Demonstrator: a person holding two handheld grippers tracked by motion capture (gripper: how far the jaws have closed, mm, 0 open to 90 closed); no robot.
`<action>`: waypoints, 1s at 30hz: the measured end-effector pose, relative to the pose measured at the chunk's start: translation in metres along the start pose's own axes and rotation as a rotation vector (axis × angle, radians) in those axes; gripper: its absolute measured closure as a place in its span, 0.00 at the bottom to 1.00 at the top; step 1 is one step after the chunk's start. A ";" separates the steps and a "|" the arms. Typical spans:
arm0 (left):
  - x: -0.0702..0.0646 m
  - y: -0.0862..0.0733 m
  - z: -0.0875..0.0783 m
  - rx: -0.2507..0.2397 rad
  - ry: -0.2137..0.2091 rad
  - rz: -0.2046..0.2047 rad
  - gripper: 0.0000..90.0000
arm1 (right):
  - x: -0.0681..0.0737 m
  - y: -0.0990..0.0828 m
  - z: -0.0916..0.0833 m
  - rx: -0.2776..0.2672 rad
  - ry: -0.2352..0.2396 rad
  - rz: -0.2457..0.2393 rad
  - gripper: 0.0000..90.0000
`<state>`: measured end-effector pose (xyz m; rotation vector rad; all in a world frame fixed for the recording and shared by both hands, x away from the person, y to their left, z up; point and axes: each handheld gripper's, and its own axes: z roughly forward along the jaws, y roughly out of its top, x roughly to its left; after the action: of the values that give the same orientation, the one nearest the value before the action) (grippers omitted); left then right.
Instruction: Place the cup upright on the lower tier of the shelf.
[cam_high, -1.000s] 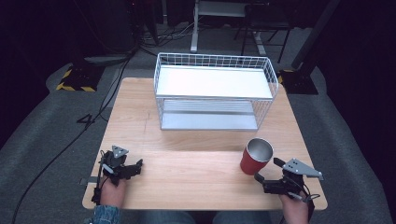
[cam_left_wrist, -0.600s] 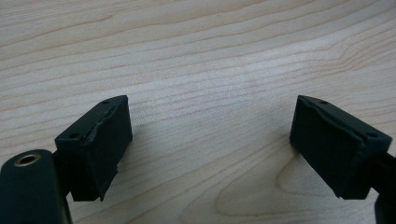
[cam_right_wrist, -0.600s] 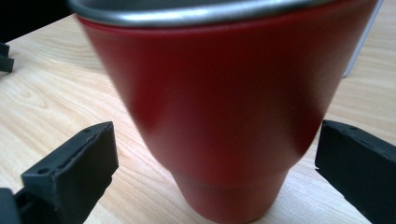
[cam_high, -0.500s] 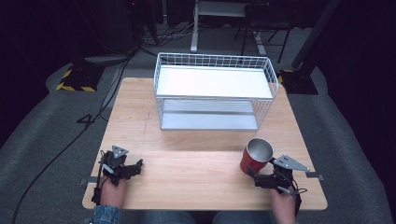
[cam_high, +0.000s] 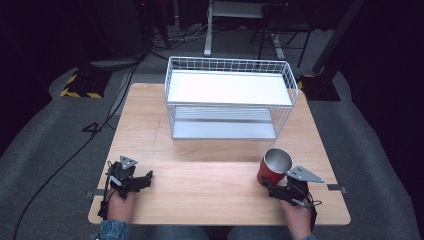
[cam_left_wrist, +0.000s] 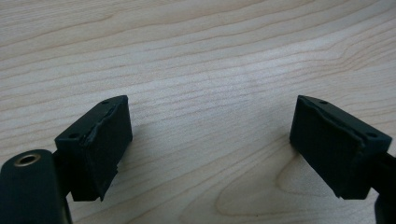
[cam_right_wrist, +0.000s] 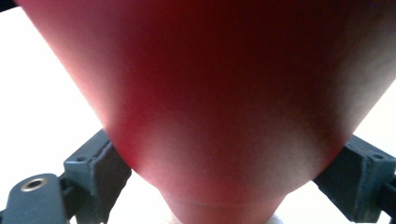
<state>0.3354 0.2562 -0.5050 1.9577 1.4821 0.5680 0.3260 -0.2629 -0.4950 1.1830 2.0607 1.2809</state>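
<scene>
The right gripper (cam_high: 268, 184) sits at the near right of the table (cam_high: 210, 195). Its black jaws are on both sides of the red cup (cam_high: 272, 167), low on its wall. They look like they touch it, but I cannot tell if they squeeze it. In the right gripper view the cup (cam_right_wrist: 205, 107) is a smooth red cone, wide at the top and narrow at the bottom, and blurry because it is so close. From above, its inside is shiny metal.

The left gripper (cam_high: 142, 180) rests at the near left of the table, far from the cup. Its jaws are wide apart with just bare wood between them (cam_left_wrist: 210, 135). The pads are flat, black and a bit rough at the edges.

The table is pale wood with wavy lines. Behind the cup stands a white wire basket (cam_high: 230, 97) with a flat white shelf on top. A hand (cam_high: 297, 220) holds each gripper, cut off at the bottom edge.
</scene>
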 end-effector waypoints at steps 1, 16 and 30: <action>0.000 0.000 0.000 0.000 0.000 0.001 0.15 | 0.000 -0.001 0.001 -0.002 -0.002 0.000 0.16; 0.000 0.000 0.000 0.001 -0.001 0.003 0.15 | 0.006 -0.002 0.008 0.040 -0.044 -0.050 0.20; 0.000 0.000 0.000 0.000 -0.001 0.000 0.15 | 0.008 -0.001 0.009 0.037 -0.055 -0.051 0.20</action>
<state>0.3354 0.2562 -0.5050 1.9574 1.4819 0.5673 0.3281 -0.2521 -0.4997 1.1608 2.0695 1.1795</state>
